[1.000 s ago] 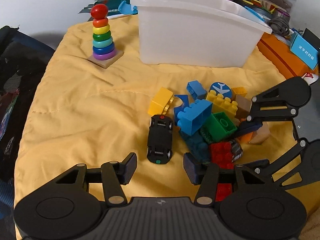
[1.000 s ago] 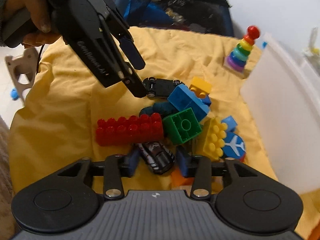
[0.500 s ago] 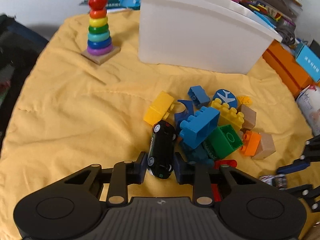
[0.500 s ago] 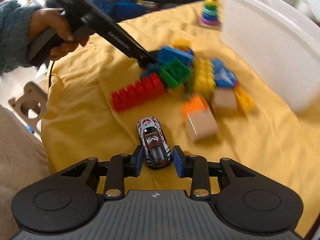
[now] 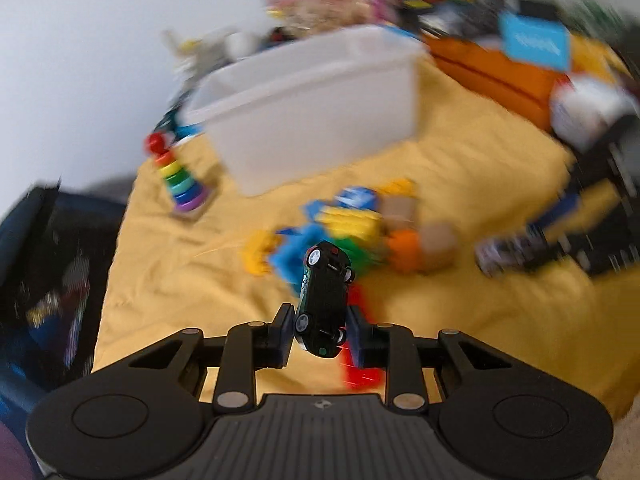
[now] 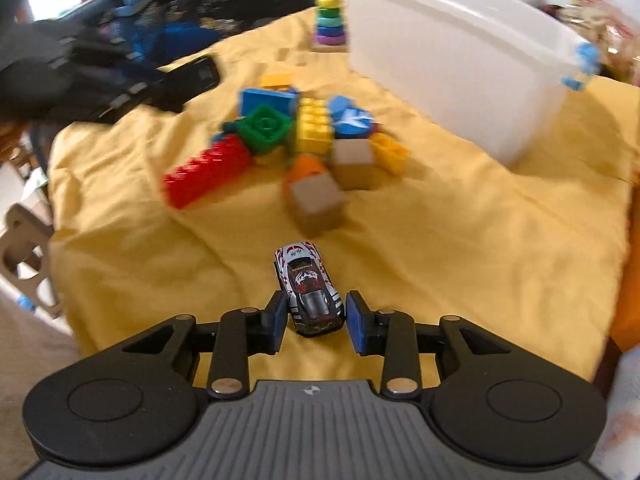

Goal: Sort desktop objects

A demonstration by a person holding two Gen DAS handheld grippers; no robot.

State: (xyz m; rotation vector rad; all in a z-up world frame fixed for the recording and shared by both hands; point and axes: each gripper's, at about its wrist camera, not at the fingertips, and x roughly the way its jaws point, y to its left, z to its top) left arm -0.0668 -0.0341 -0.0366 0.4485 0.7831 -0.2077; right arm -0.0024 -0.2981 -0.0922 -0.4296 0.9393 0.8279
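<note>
Yellow cloth (image 6: 440, 260); blurred, seemingly white bin (image 5: 320, 120) behind blocks (image 6: 288, 136).

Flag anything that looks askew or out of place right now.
The black toy car sits rolled onto its side between the left gripper jaws, wheels facing right. The white bin looks tilted only because that view is rolled and blurred.

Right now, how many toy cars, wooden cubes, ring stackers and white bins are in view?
Toy cars: 2 (black toy car, white toy car)
Wooden cubes: 2
Ring stackers: 1
White bins: 1
Total: 6
</note>
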